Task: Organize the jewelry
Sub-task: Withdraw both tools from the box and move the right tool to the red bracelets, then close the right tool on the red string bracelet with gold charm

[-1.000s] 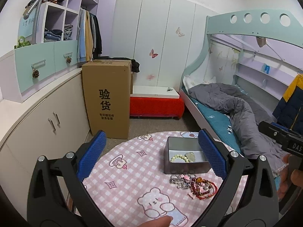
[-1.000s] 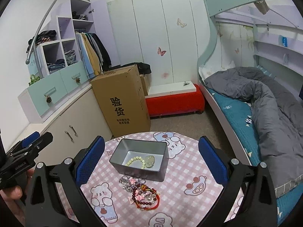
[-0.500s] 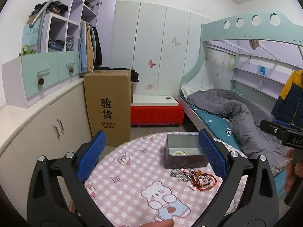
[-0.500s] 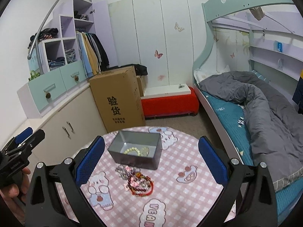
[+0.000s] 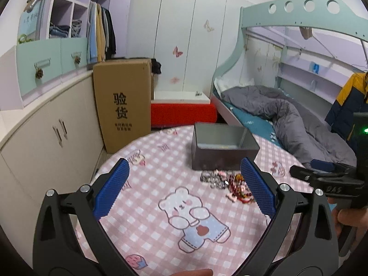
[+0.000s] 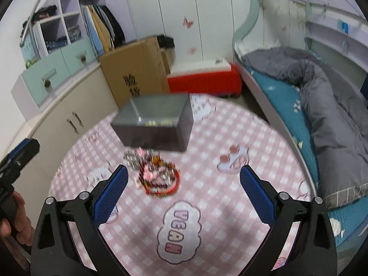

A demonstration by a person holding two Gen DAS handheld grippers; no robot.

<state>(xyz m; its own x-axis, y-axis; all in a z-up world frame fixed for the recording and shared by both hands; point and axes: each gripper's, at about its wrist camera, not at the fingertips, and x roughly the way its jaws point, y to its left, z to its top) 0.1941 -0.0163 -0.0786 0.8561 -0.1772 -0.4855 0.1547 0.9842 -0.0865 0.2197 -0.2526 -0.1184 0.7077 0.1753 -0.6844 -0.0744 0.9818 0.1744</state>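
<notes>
A grey metal box (image 5: 222, 147) stands on a round table with a pink checked cloth (image 5: 147, 197); it also shows in the right wrist view (image 6: 156, 124), with pale beads inside. A heap of jewelry (image 5: 230, 184) lies just in front of it: silver chain and red bracelets (image 6: 158, 177). My left gripper (image 5: 184, 193) is open and empty above the cloth, left of the heap. My right gripper (image 6: 181, 193) is open and empty, low over the table, the heap near its left finger (image 6: 110, 195).
A tall cardboard box (image 5: 123, 101) stands on the floor behind the table, beside cream cabinets (image 5: 46, 138). A red bench (image 5: 184, 112) and a bunk bed with a grey duvet (image 5: 287, 119) are at the back and right.
Both grippers have come down and closer to the table. The box and jewelry heap look larger. The right wrist view is blurred by motion. Both grippers stay open.
</notes>
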